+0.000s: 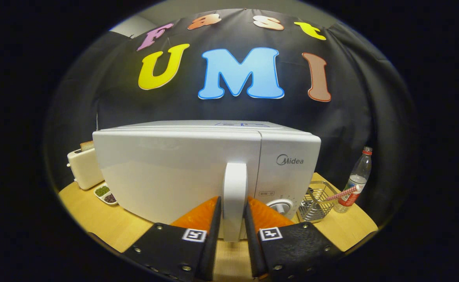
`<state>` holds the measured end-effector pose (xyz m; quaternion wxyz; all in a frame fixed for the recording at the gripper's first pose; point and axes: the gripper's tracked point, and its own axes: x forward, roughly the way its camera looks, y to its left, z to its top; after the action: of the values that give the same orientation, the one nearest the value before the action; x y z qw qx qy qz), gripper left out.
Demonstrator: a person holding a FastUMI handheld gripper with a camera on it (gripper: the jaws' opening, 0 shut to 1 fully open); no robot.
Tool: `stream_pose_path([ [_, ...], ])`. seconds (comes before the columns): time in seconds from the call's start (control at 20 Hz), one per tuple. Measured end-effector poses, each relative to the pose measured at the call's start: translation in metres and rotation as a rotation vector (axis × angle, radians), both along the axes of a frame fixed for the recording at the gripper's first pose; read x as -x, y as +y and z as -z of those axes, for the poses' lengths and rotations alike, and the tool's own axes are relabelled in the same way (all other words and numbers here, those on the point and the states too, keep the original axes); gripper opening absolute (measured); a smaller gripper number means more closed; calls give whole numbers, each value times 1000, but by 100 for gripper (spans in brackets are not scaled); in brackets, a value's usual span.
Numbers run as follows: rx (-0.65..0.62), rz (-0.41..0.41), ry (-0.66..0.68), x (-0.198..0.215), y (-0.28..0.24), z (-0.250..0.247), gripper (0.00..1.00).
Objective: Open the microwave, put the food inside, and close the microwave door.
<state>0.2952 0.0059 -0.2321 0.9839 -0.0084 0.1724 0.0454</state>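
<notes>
A white microwave (166, 172) stands on the wooden table (100, 223) just ahead of me, with its door closed flush with the body. The door's upright white handle (235, 184) sits between my two fingers. My gripper (233, 200) is shut on this handle, one finger pressing on each side of its lower half. The control panel with a round dial (280, 205) lies just right of the handle, partly hidden behind my right finger.
A cream toaster (82, 168) with a slice of bread (86, 145) in it stands left of the microwave, and a small divided dish (106, 194) lies in front of it. On the right are a wire basket (315, 201), a red-checked stick (342, 193) and a plastic bottle (356, 180).
</notes>
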Motion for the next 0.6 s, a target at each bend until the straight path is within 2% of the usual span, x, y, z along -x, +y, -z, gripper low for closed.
stream_pose_path([
  [0.05,-3,-1,7,-2,-1,2,31],
  [0.15,-7,1,16,-2,0,4,31],
  [0.2,-7,3,20,-3,0,4,24],
  [0.25,6,8,26,-2,-2,3,24],
  [0.3,7,9,36,-2,0,4,14],
  [0.45,-17,-12,50,0,1,3,14],
  [0.6,-5,-28,47,1,2,3,6],
])
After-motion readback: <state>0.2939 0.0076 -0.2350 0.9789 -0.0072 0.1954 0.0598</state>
